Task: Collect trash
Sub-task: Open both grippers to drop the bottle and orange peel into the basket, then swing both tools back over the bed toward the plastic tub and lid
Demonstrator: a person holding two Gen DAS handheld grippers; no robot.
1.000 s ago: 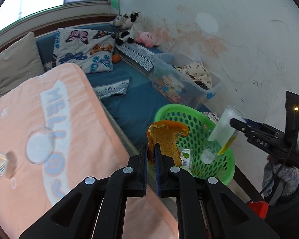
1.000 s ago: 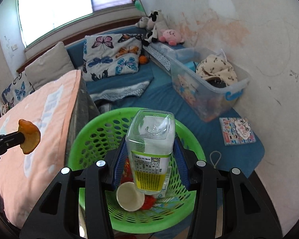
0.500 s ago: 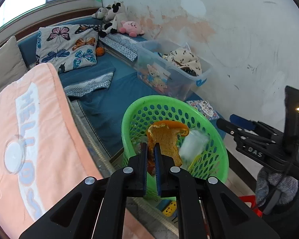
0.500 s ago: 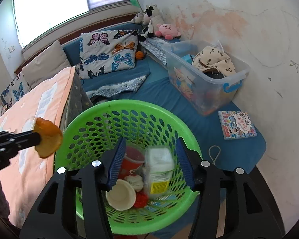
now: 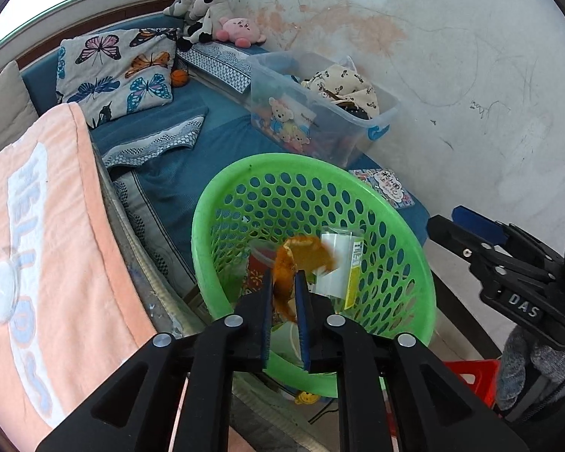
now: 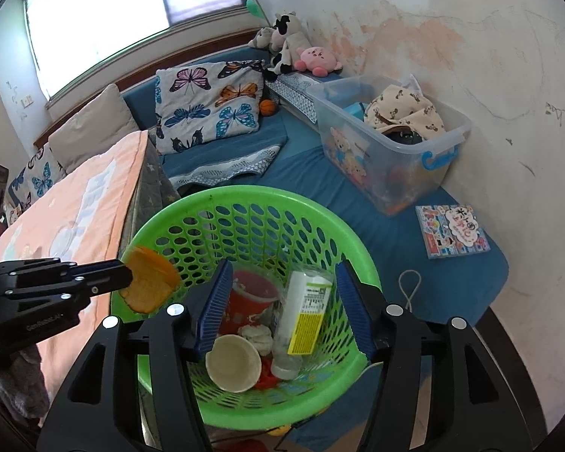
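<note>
Over the basket point(image 6: 312, 203), at its left rim, an orange peel point(image 6: 148, 284) is pinched between the narrow jaws of the left gripper point(image 5: 284, 293), held where a release would probably drop it inside. Above the basket's middle the right gripper point(image 6: 282, 309) is spread wide and empty, presumably because the bottle point(image 6: 303, 312) is already lying inside, beside a cup point(image 6: 233, 367).

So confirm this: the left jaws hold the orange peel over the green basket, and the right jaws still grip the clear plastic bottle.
Wrong on the bottle: the right wrist view shows the clear plastic bottle lying inside the green perforated plastic basket, right jaws open. The left jaws do hold the orange peel.
</note>
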